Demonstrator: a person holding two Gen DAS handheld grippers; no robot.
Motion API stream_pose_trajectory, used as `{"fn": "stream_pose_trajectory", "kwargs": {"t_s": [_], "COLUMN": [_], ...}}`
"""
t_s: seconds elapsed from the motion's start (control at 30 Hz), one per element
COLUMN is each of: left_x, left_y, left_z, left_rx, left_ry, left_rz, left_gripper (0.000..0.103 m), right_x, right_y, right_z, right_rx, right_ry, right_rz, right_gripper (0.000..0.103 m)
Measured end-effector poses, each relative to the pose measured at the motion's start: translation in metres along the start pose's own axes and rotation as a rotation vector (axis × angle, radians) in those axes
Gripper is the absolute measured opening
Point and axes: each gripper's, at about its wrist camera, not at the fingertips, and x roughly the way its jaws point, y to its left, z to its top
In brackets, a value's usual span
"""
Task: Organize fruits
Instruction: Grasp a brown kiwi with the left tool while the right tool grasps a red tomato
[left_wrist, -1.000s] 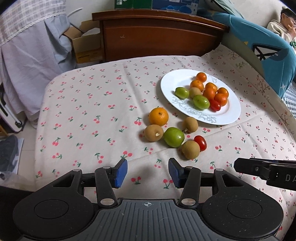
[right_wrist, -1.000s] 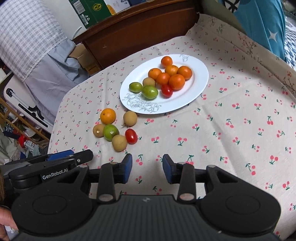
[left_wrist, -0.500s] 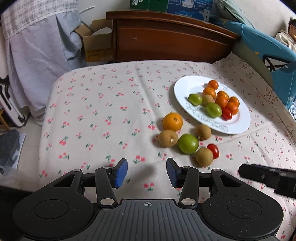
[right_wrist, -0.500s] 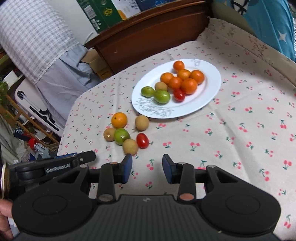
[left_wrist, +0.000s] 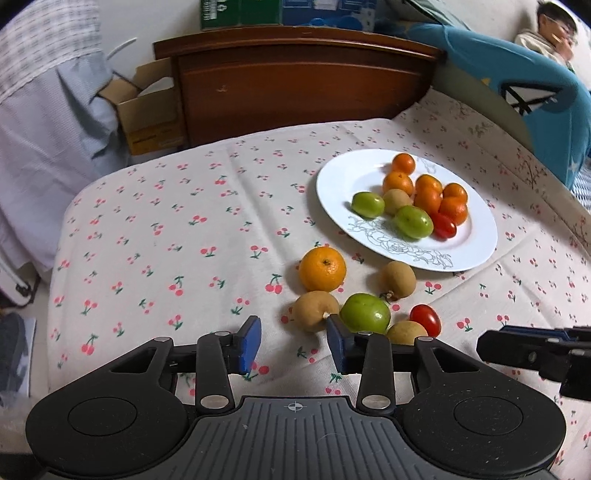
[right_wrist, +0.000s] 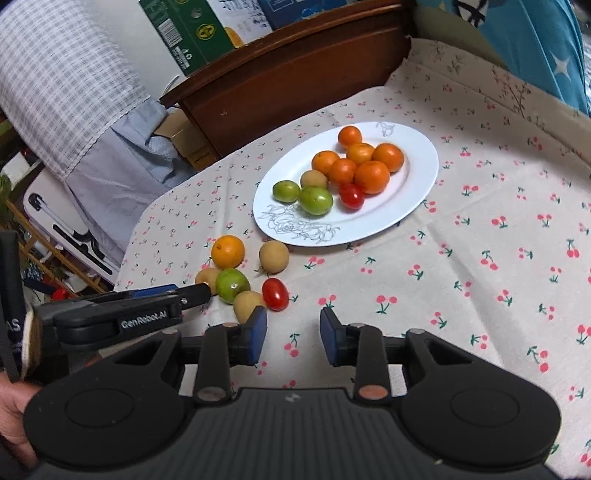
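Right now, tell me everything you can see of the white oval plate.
The glossy white oval plate, ceramic by its look, lies flat on the cherry-print tablecloth. A grey line drawing of flowers marks its near rim, a smaller one its far rim. It holds five oranges, two green fruits, one brown fruit and one red tomato, bunched together. Neither tool touches it.

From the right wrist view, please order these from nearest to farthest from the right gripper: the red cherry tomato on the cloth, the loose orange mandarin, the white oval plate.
Right gripper:
1. Red cherry tomato, just ahead, slightly left.
2. Loose orange mandarin, farther left on the cloth.
3. White oval plate, farthest, ahead.
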Motion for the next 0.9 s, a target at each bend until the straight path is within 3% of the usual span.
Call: {"fn": "stream_pose_trajectory", "kwargs": {"t_s": [0.57,0.63,0.7,0.9], "left_x": [0.021,0.021,0.019,0.013], "left_y": [-0.007,-0.007,-0.005,0.002], "left_z": [0.005,0.005,0.005,0.000], "left_rx": [0.102,0.101,0.090,0.050], "left_ry": [-0.010,-0.015,-0.018,-0.027], "left_rz": [-0.068,-0.069,-0.069,-0.054], "left_gripper": [0.035,0.033,0.025,0.025], "right_x": [0.009,0.012,0.014,0.020], "right_y": [-0.007,-0.007,-0.006,-0.003], "right_z": [0.004,0.004,0.005,0.006], "right_rx": [0.070,0.067,0.062,0.056], "right_ry": [0.001,0.003,0.004,0.003], "right_rz": [0.023,0.026,0.023,0.047], "right_gripper": [0.030,0.030,0.030,0.030]}}
